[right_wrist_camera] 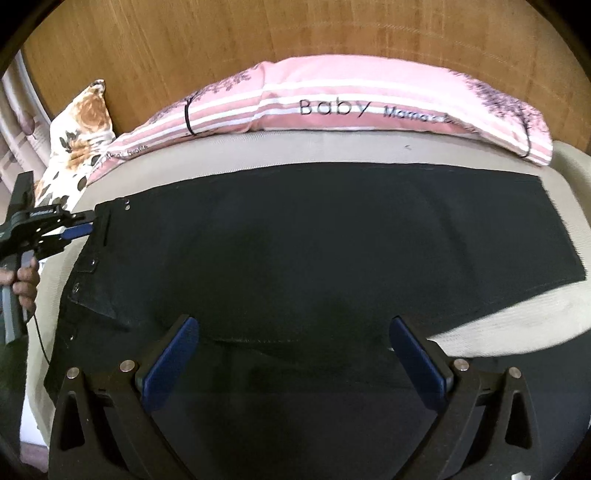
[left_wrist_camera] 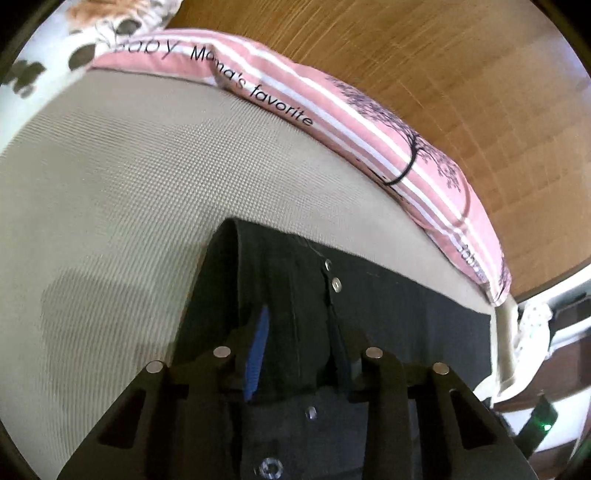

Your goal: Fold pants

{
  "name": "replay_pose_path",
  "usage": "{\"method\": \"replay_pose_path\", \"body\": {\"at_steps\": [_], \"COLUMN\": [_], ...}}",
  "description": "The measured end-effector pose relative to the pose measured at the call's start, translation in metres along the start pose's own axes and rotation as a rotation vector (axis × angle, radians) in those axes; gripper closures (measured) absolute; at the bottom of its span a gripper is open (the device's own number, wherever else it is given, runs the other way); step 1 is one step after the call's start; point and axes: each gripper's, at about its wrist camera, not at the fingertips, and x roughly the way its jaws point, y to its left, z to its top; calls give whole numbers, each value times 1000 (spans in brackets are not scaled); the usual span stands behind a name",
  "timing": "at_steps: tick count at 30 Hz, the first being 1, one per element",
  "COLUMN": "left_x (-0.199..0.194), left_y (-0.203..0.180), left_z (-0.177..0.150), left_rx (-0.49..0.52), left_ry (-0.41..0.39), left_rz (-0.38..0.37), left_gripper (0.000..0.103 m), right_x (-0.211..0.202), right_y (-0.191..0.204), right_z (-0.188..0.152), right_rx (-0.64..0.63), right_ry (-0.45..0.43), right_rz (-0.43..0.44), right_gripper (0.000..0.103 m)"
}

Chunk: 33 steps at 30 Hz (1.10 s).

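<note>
Right gripper (right_wrist_camera: 291, 362): blue-padded jaws spread wide, empty, hovering over the near edge of the black denim pants (right_wrist_camera: 314, 251). Pants: laid flat and doubled lengthwise on the beige woven bed cover (right_wrist_camera: 517, 328); judged soft, limp, fairly heavy, non-slip, best taken at the stiffer waistband and hem. Left gripper (left_wrist_camera: 295, 354): closed narrow on the waistband near the rivets. Open cover lies beyond the waistband; the pink striped pillow (right_wrist_camera: 351, 96) and wooden headboard (right_wrist_camera: 258, 33) bound the far side.
</note>
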Motion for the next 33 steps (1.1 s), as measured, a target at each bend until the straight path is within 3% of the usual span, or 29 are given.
{"method": "replay_pose_path", "body": {"at_steps": [7, 18, 33], "left_x": [6, 0, 24], "left_y": [10, 28, 12], "left_z": [15, 7, 29], "left_rx": [-30, -67, -12], "left_ry": [32, 31, 47], "left_rz": [-55, -16, -88], "left_gripper": [72, 72, 72], "right_x": [17, 26, 31], "right_y": [1, 1, 0], "right_z": [16, 30, 38], "right_rx": [16, 17, -19], "right_ry": [13, 5, -3], "right_rz": [38, 66, 67], "right_gripper": [0, 0, 0]}}
